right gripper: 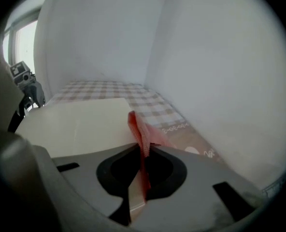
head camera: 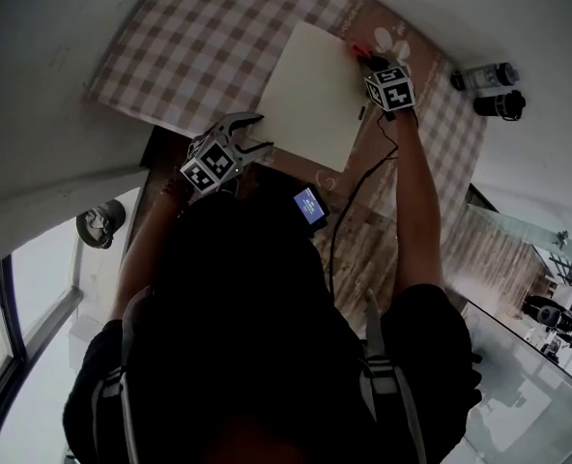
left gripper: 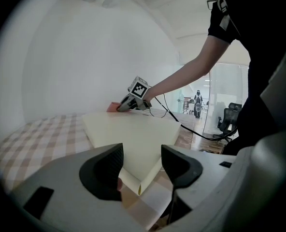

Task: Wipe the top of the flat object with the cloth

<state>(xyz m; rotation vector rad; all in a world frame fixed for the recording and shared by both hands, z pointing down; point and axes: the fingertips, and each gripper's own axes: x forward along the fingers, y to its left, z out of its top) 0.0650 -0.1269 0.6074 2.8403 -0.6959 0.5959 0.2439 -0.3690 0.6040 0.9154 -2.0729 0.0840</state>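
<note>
White walls close in a table under a checked cover (head camera: 199,46), on which a cream board (head camera: 310,90) is laid flat. Its near corner is seen between the spread jaws of the left gripper (left gripper: 142,161), which are not pressed on it. Whether either jaw touches the corner cannot be told, as the view below is cut off by the gripper's own body. A red cloth (right gripper: 139,129) is clamped between the closed jaws of the right gripper (head camera: 371,64) at the board's far corner. In the head view only a scrap of it is shown, the rest being hidden by the gripper. The table's near edge is covered by the person's head and shoulders. Two dark objects (head camera: 489,90) beside the table are too small to be named.
</note>
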